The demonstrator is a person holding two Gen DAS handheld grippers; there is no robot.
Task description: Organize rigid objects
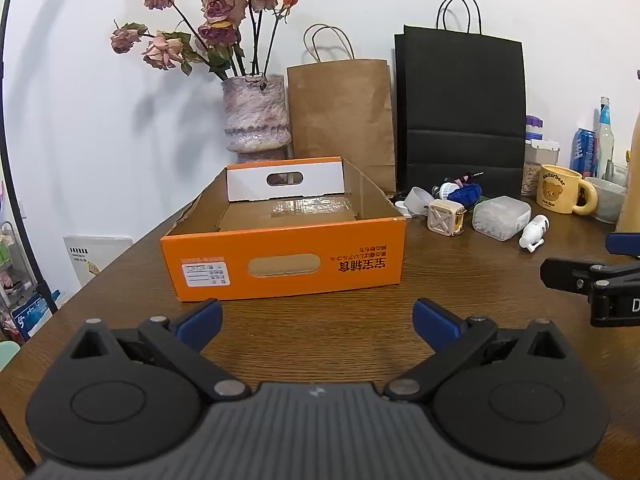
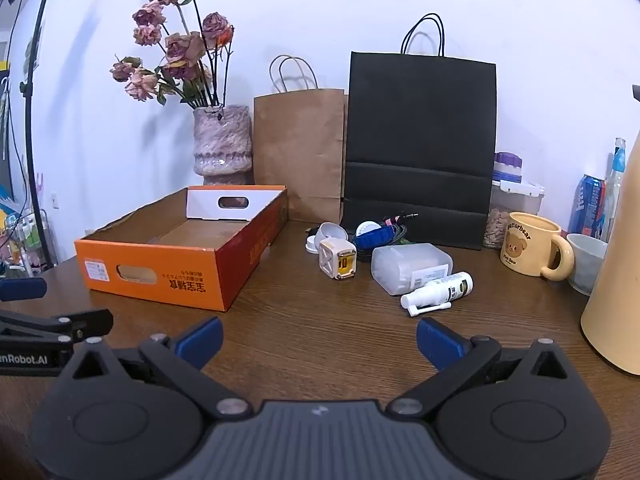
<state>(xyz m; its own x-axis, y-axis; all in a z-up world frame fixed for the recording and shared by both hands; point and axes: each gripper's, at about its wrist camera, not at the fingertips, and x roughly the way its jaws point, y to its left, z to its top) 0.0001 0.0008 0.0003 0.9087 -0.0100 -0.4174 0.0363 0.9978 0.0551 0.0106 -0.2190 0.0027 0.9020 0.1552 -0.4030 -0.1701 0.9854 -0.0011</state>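
An empty orange cardboard box (image 1: 280, 268) (image 2: 160, 272) sits open on the wooden table. To its right lies a cluster of small items: a cream cube-shaped charger (image 1: 445, 222) (image 2: 338, 263), a clear plastic container (image 1: 502, 217) (image 2: 412, 266), a white spray bottle (image 1: 533, 233) (image 2: 438, 289), a blue object with cables (image 1: 466, 193) (image 2: 376, 237) and white caps (image 2: 332, 233). My left gripper (image 1: 318, 320) is open and empty in front of the box. My right gripper (image 2: 319, 340) is open and empty, short of the cluster.
A vase of dried roses (image 1: 256, 116), a brown paper bag (image 1: 342, 120) and a black paper bag (image 1: 464, 116) stand along the back wall. A yellow bear mug (image 2: 534, 244), a grey bowl (image 2: 588, 256), jars, a can and a tall cream jug (image 2: 616, 272) stand at right.
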